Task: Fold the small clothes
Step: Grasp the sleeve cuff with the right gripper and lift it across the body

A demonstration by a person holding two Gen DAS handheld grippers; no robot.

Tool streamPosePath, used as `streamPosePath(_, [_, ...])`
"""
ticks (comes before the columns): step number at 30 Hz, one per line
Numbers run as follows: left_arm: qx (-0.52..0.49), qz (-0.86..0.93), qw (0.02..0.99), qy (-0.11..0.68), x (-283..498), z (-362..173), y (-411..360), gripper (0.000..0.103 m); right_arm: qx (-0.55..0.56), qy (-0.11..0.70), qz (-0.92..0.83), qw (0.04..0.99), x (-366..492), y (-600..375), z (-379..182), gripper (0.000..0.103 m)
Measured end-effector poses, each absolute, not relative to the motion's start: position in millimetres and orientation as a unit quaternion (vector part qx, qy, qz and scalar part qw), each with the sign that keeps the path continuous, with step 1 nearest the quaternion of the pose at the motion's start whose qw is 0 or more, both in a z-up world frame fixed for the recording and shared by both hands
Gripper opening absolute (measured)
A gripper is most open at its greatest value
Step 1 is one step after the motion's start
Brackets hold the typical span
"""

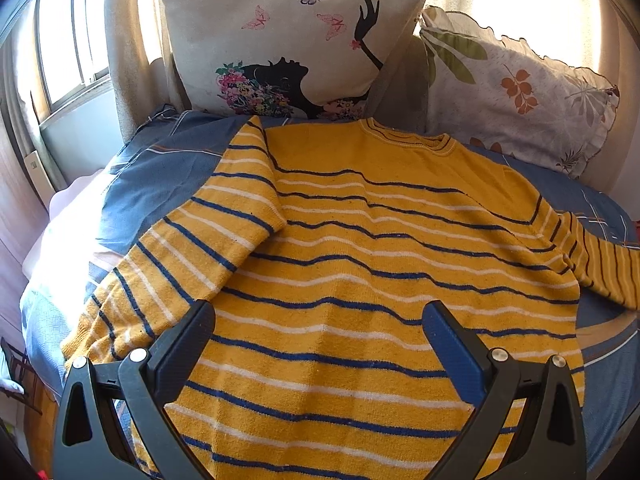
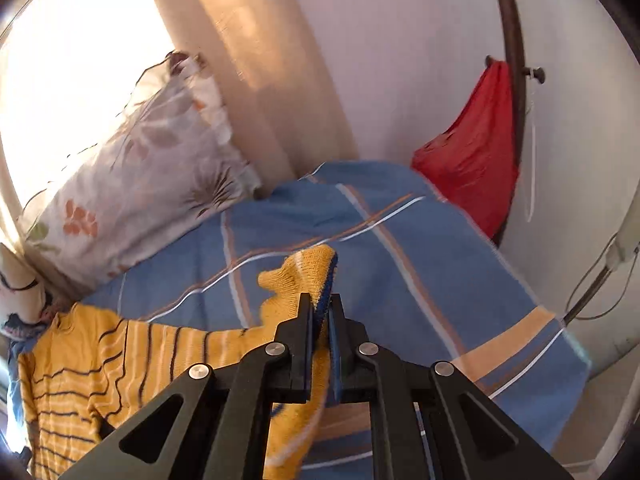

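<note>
One yellow sweater (image 1: pixel 360 240), spread flat across the middle of the left view on a blue bedspread (image 1: pixel 160 168). Fuzzy, towel-like knit, crossed by thin navy and white stripes that ripple with the wrinkles; ribbed round collar at upper centre. One sleeve (image 1: pixel 188 248) folded in over the body at left of frame, a broad soft tube slanting down to the lower left. Other sleeve stretched off toward the right edge.

Left gripper (image 1: pixel 318 322) at the bottom of its frame: black hard-plastic arms with silver rivets, blue textured pads, jaws spread wide over the lower part of the sweater, nothing between them.

Right gripper (image 2: pixel 320 312) at lower centre of its view: jaws nearly together, pinching the ribbed cuff (image 2: pixel 308 272), yellow with a navy edge, lifted off the bedspread and sticking up crumpled above the tips. Sleeve trailing from there down to the lower left of the frame, where the striped body lies.

Two pillows at the top of the left view: a square, suede-looking one (image 1: pixel 288 44) printed with a black silhouette, flowers and pink butterflies; a frilled one (image 1: pixel 516 84) with a leaf print at upper right. Beige curtains (image 2: pixel 248 60) in long folds behind. Red cloth (image 2: pixel 476 144) hanging limp at the upper right of the right view.
</note>
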State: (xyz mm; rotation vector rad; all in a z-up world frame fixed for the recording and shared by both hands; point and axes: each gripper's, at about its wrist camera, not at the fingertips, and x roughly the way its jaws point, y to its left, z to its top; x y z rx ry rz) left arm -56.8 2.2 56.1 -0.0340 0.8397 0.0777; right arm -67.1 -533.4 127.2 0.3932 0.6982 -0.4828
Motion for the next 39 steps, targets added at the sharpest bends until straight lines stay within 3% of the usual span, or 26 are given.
streamPosePath(10, [-0.006,0.02,0.914,0.404,-61,58,-18,0.103,0.155,0.316,-0.378,0.856,-71,-629,152,0.001])
streamPosePath(14, [-0.011,0.009,0.914,0.406,-58,55,-25,0.103,0.199,0.339,-0.304,0.868,-77,-634,149,0.003])
streamPosePath(15, [-0.011,0.006,0.913,0.408,-57,54,-26,0.103,0.197,0.346,-0.275,0.875,-79,-625,146,0.013])
streamPosePath(16, [-0.01,0.004,0.912,0.41,-57,52,-27,0.103,0.193,0.358,-0.244,0.881,-77,-612,140,0.043])
streamPosePath(18, [-0.006,-0.001,0.91,0.414,-58,50,-30,0.103,0.195,0.372,-0.195,0.886,-73,-586,127,0.077])
streamPosePath(20, [-0.005,-0.003,0.91,0.415,-60,49,-29,0.103,0.196,0.376,-0.164,0.891,-71,-565,113,0.077])
streamPosePath(26, [-0.015,0.008,0.913,0.408,-67,54,-15,0.103,0.071,0.44,-0.176,0.878,-38,-507,69,0.076])
streamPosePath(27, [-0.018,0.011,0.913,0.407,-67,55,-11,0.103,0.051,0.447,-0.187,0.873,-34,-504,63,0.056])
streamPosePath(28, [-0.02,0.015,0.914,0.406,-67,55,-7,0.103,0.038,0.454,-0.197,0.868,-32,-505,58,0.008])
streamPosePath(35, [-0.058,0.041,0.916,0.394,-67,60,37,0.103,0.165,0.394,-0.299,0.854,-69,-584,90,0.007])
streamPosePath(39, [-0.085,0.057,0.916,0.389,-69,58,66,0.103,0.256,0.362,-0.267,0.856,-69,-591,110,0.007])
